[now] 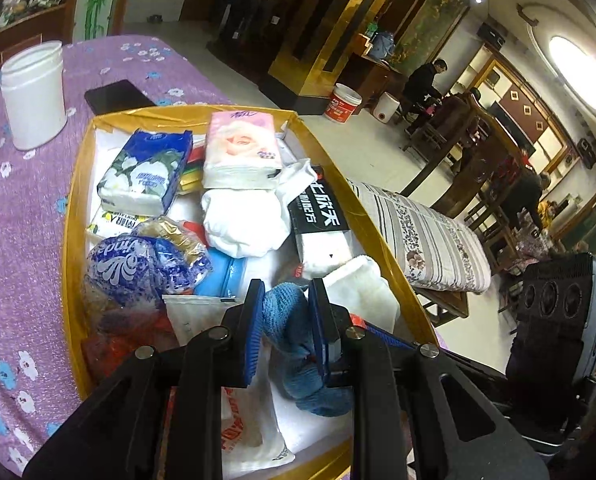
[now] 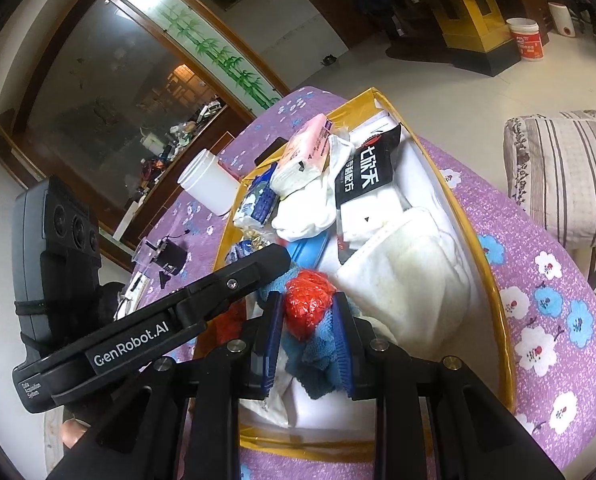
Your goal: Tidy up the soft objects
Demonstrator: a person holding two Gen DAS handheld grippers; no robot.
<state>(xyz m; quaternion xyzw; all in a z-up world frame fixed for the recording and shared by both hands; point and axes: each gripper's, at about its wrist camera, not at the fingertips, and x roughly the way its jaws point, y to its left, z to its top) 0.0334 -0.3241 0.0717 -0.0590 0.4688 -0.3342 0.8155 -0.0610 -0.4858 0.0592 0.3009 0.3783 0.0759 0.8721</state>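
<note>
Left gripper (image 1: pixel 286 322): clamped on blue towel (image 1: pixel 298 344), over box's near end.
Right gripper (image 2: pixel 308 340): pinching red plastic bag (image 2: pixel 308 304) against same towel.
Gold box (image 1: pixel 74 216): crammed; tissue packs (image 1: pixel 146 172), white socks (image 1: pixel 242 220) beyond.
Far: white jar (image 1: pixel 34 96) on tablecloth.

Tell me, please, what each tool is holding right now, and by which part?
Left tool pinches the blue towel at its bunched upper end. Right tool grips the red plastic bag, seemingly with towel below.
</note>
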